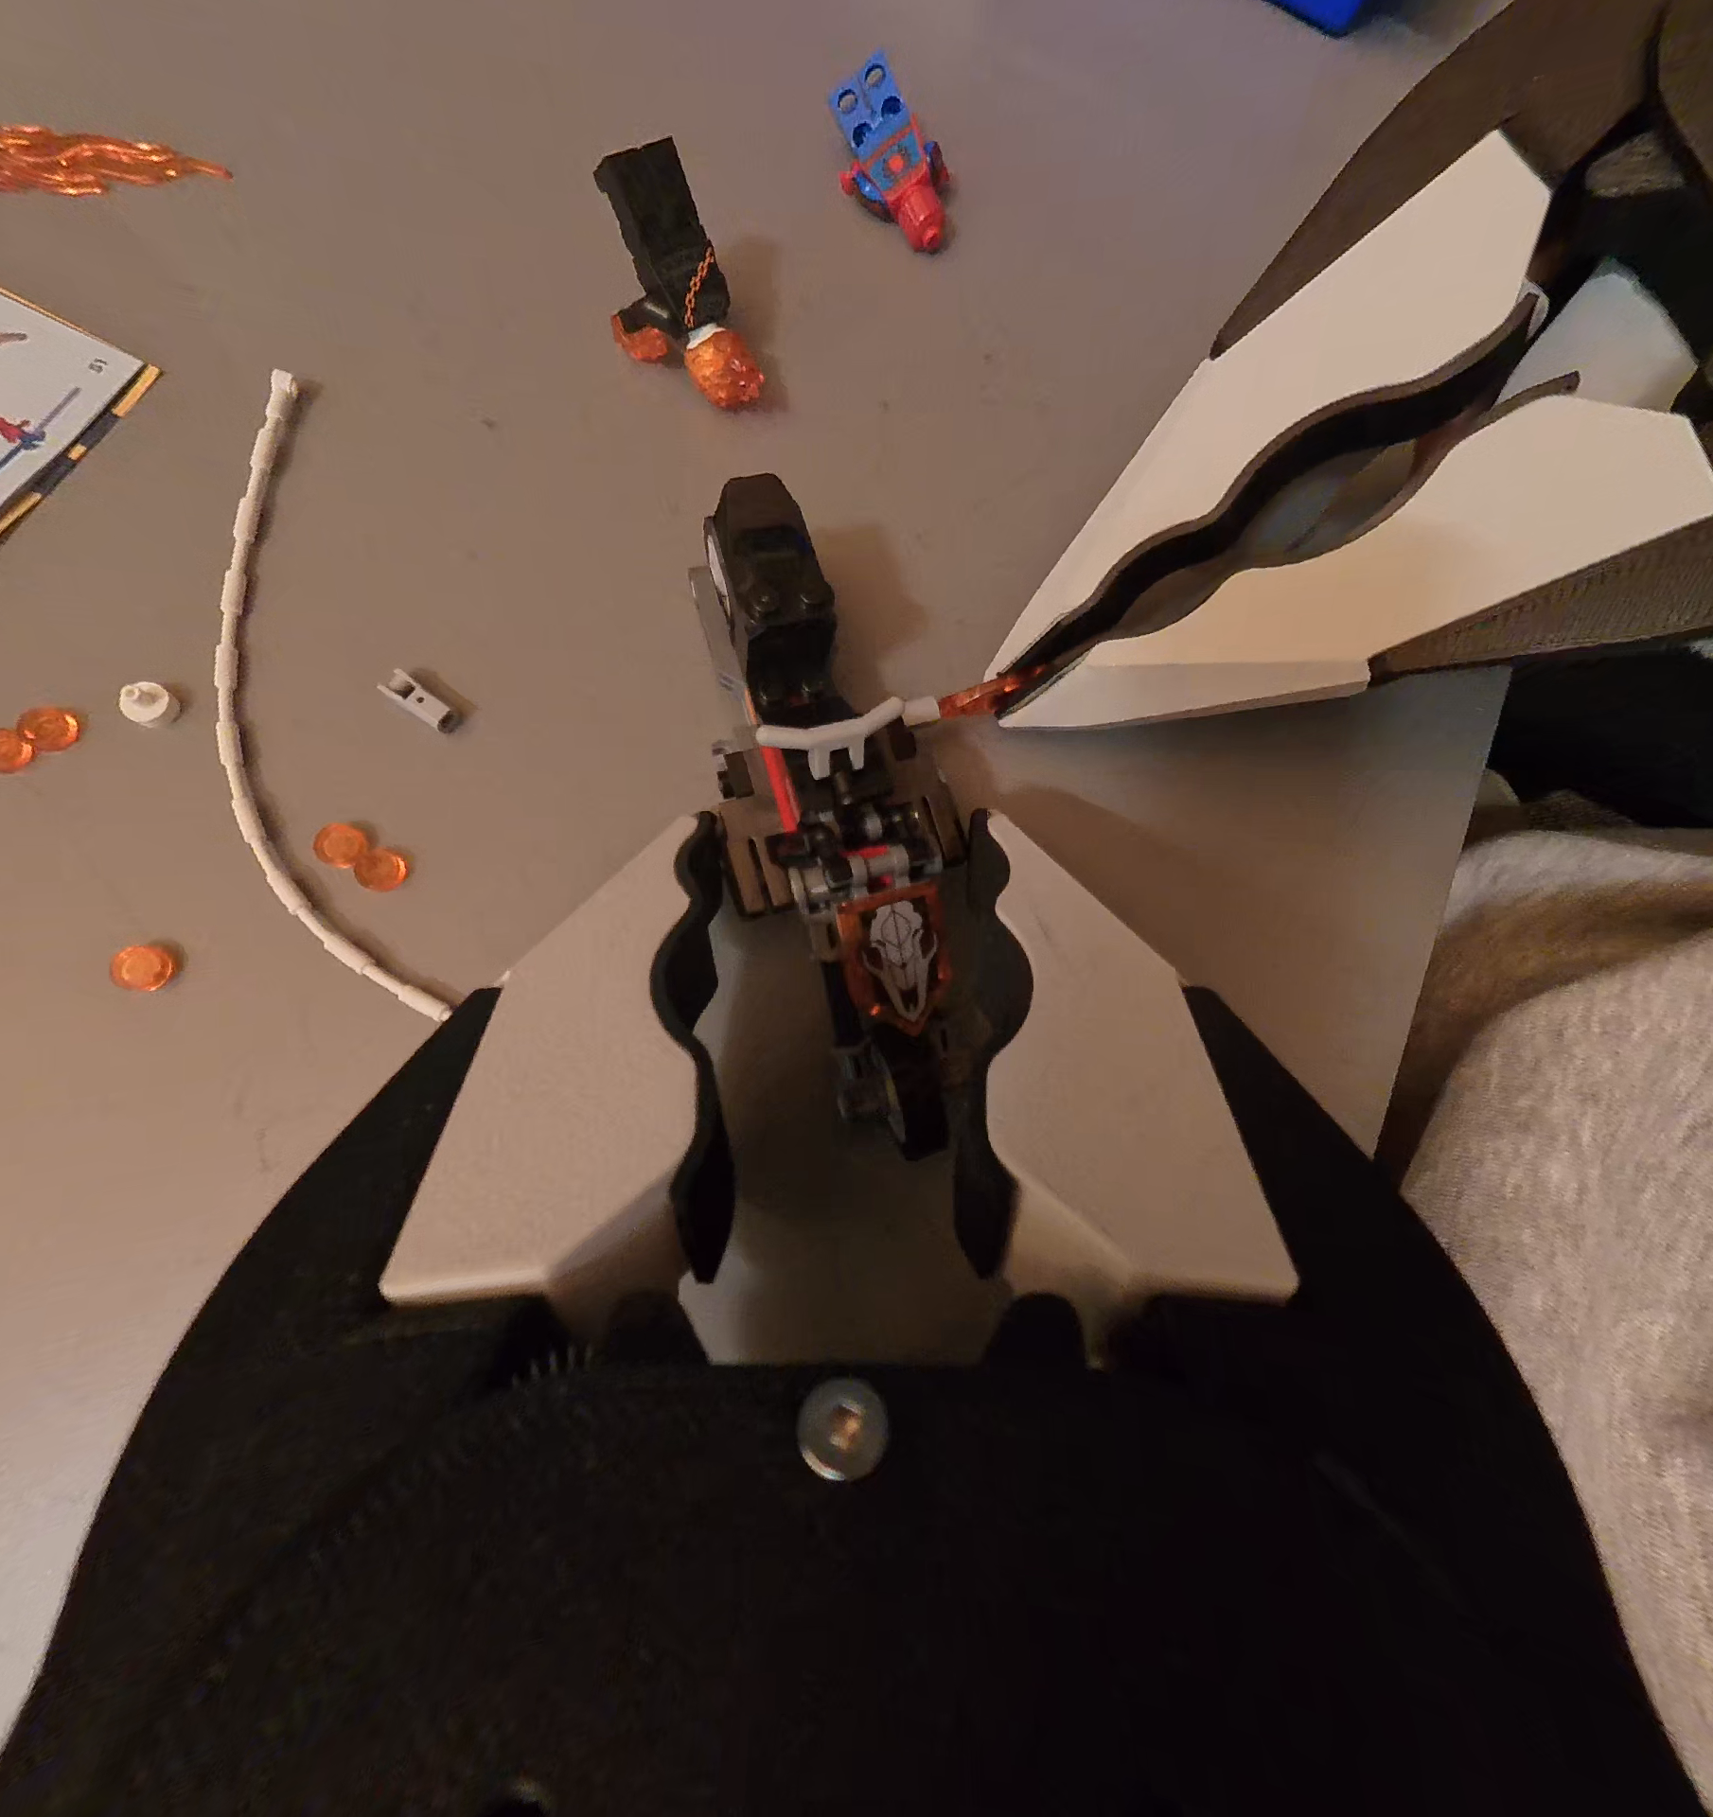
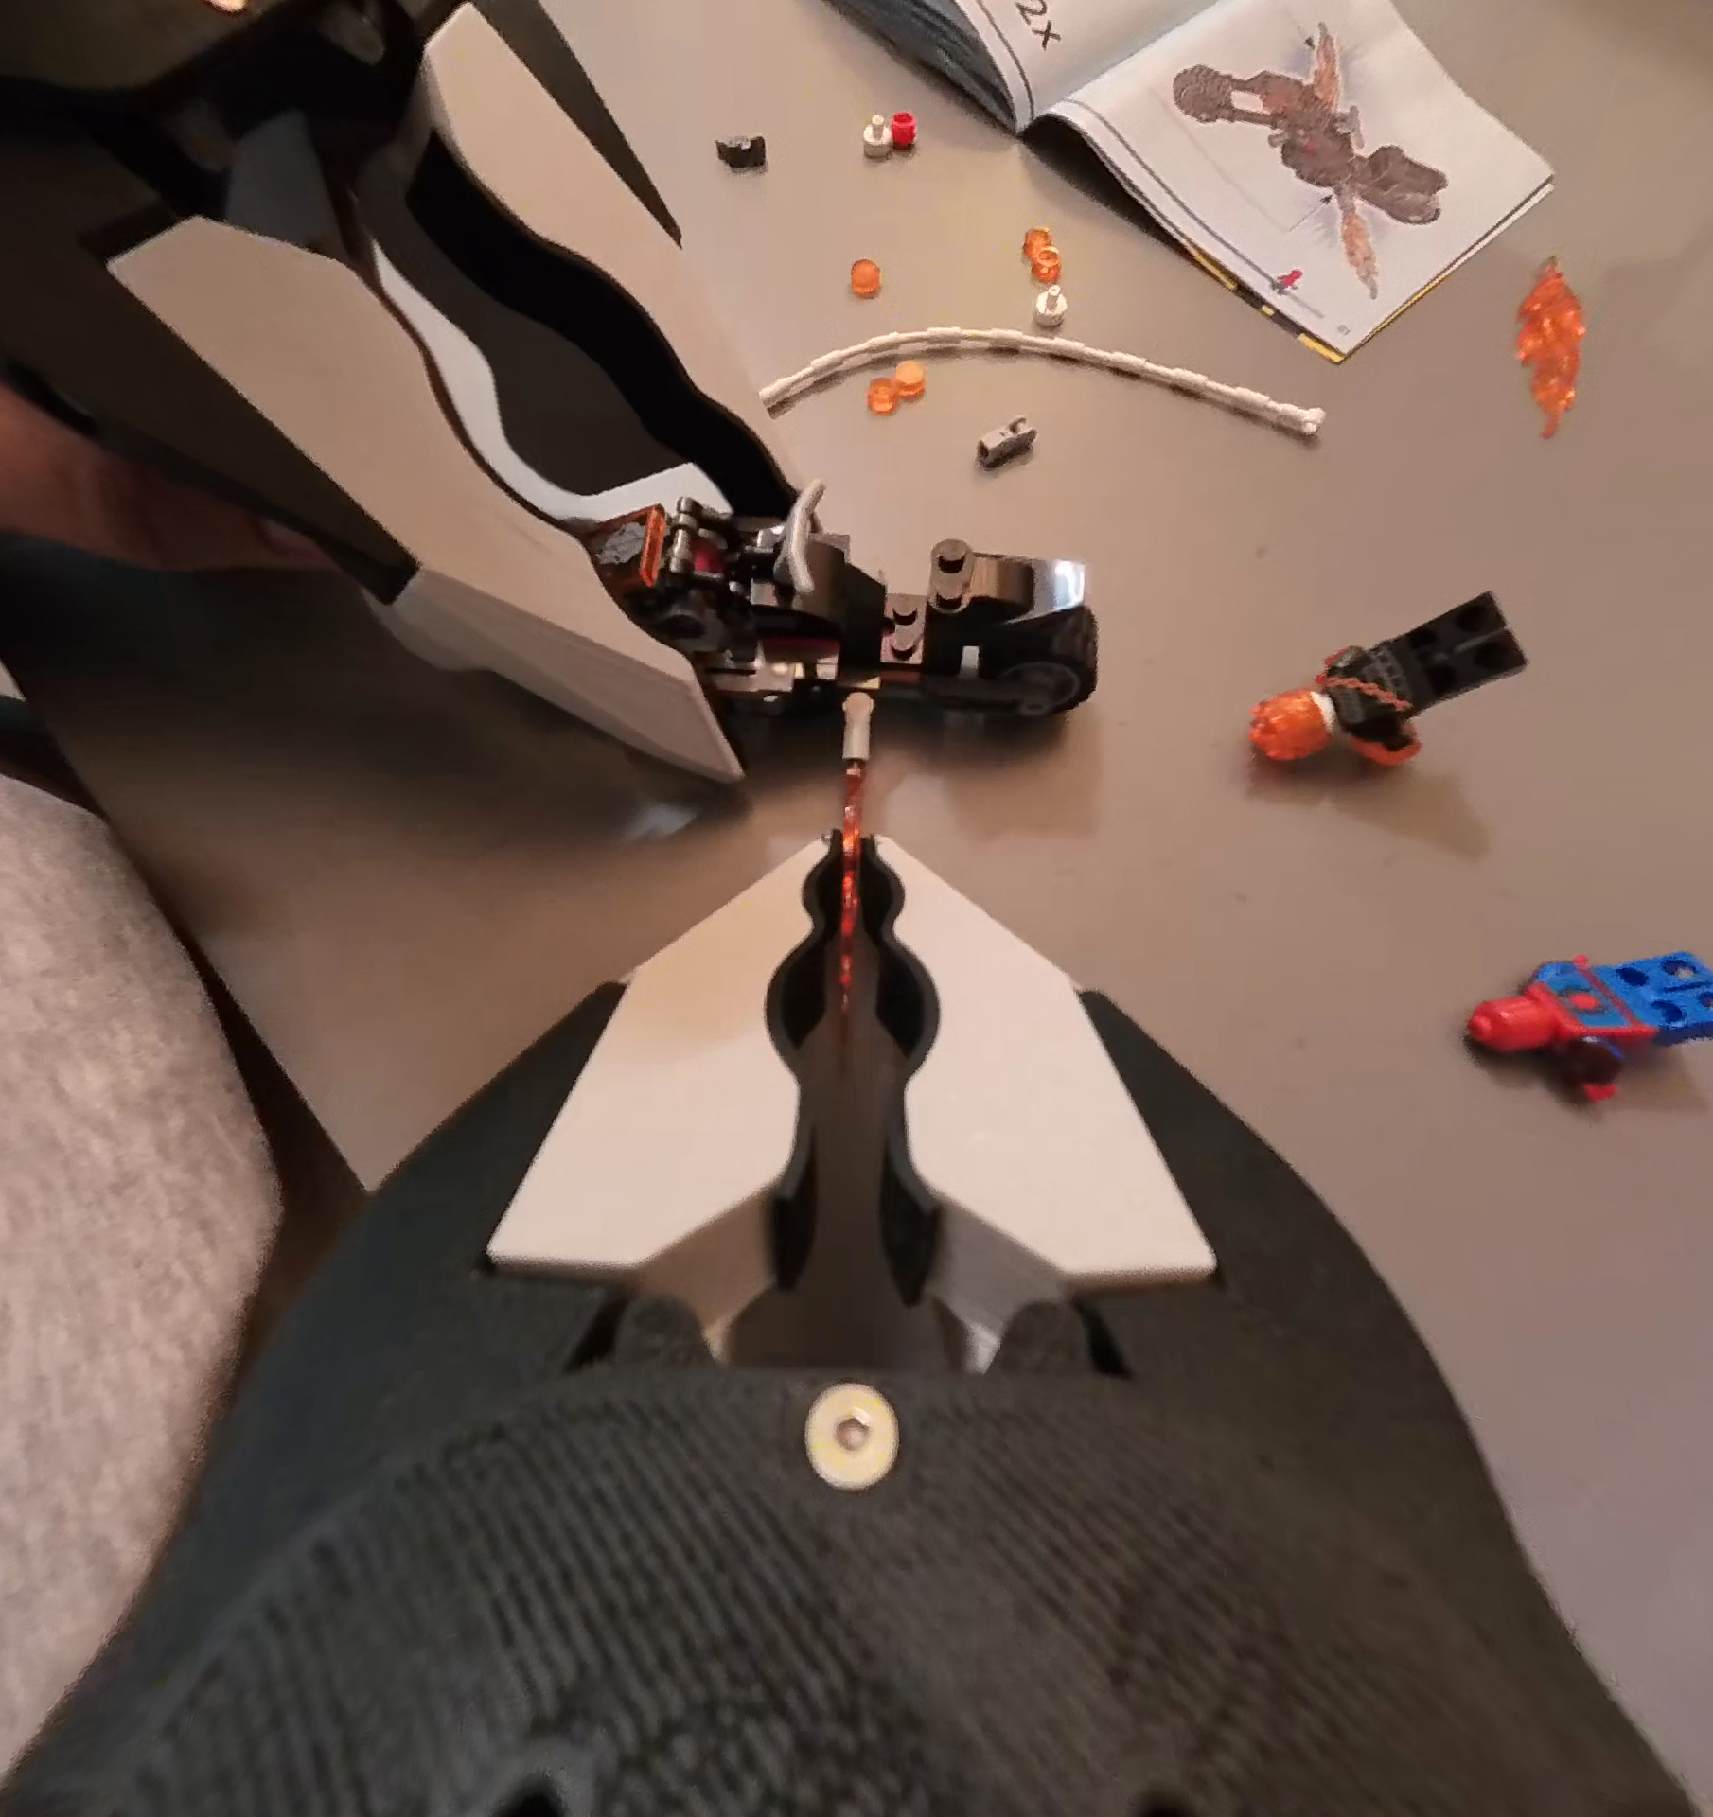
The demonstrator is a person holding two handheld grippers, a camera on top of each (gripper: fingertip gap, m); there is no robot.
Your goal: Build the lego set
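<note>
Left wrist view: left gripper [image 1: 838, 885] closed partway around motorcycle [image 1: 813, 787] front, bike's long axis running away along fingers. Right gripper [image 1: 1005, 693] enters from right, tips at handlebar [image 1: 833, 732] end.

Right wrist view: right gripper [image 2: 848, 850] pinches thin orange flame piece [image 2: 848, 905] edge-on, jaws nearly closed; flame tip meets handlebar end [image 2: 857, 728], bike lies crosswise ahead on table [image 2: 1226, 551].

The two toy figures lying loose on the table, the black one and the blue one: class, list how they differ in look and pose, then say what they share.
The black figure has an orange flame-like head; the blue figure has a plain red head. The black figure bears an orange chain; the blue figure shows none. The black figure lies nearer the motorbike; the blue figure lies farther off. Both lie flat on the table, untouched by either gripper.
</note>
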